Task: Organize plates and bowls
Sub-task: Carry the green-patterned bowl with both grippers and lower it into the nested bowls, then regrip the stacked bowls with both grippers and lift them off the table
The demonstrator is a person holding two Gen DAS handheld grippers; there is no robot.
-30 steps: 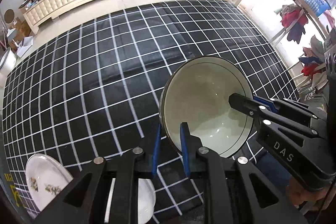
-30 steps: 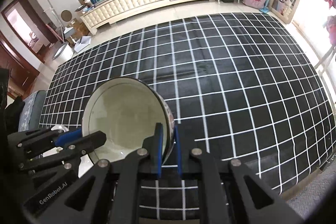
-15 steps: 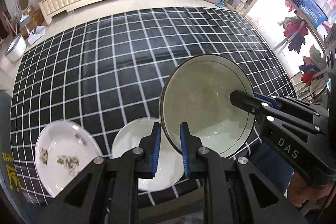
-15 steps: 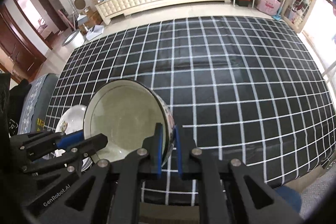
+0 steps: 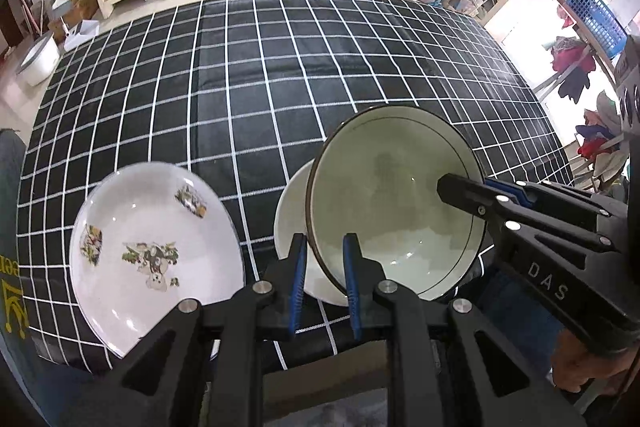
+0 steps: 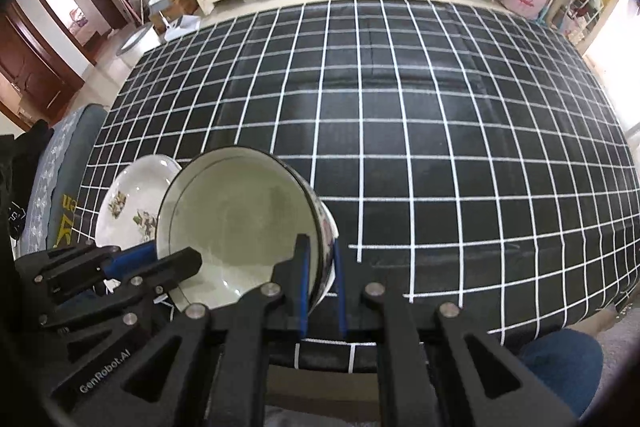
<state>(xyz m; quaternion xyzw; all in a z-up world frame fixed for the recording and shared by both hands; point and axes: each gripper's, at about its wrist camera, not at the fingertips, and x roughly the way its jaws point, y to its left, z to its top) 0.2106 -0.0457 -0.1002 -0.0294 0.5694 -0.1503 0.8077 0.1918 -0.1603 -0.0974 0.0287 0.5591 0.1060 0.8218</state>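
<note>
Carried leftward across the checked tablecloth (image 5: 248, 99) since a second ago: bowl (image 5: 396, 203) in the same two-gripper hold, now hanging over the near edge of the table. Newly in sight beneath and beside it, two plates unseen or barely seen a second ago.

Left gripper (image 5: 323, 279) clamped on the bowl's rim at about 7 o'clock in the left wrist view, one blue pad inside the rim, one outside. Right gripper (image 6: 320, 283) likewise clamped on the opposite rim, at about 5 o'clock of the bowl in the right wrist view. Bowl pale inside with a dark line around the rim, tilted so its opening faces the cameras, lifted clear of the cloth.

At 9 o'clock of the bowl in the left wrist view, a flowered plate (image 5: 156, 255) flat on the cloth, close to the table's near edge. Directly behind the bowl, a plain white plate (image 5: 294, 227), mostly hidden by it.

Step in hand, as a judgement: transport of the bowl toward the plates, probably for stacking. Next move likely calls for levelling the bowl, centring it above the plain white plate, lowering both sides together, and opening both jaws only once its base rests. Whether bowl and plain plate already touch cannot be told.
</note>
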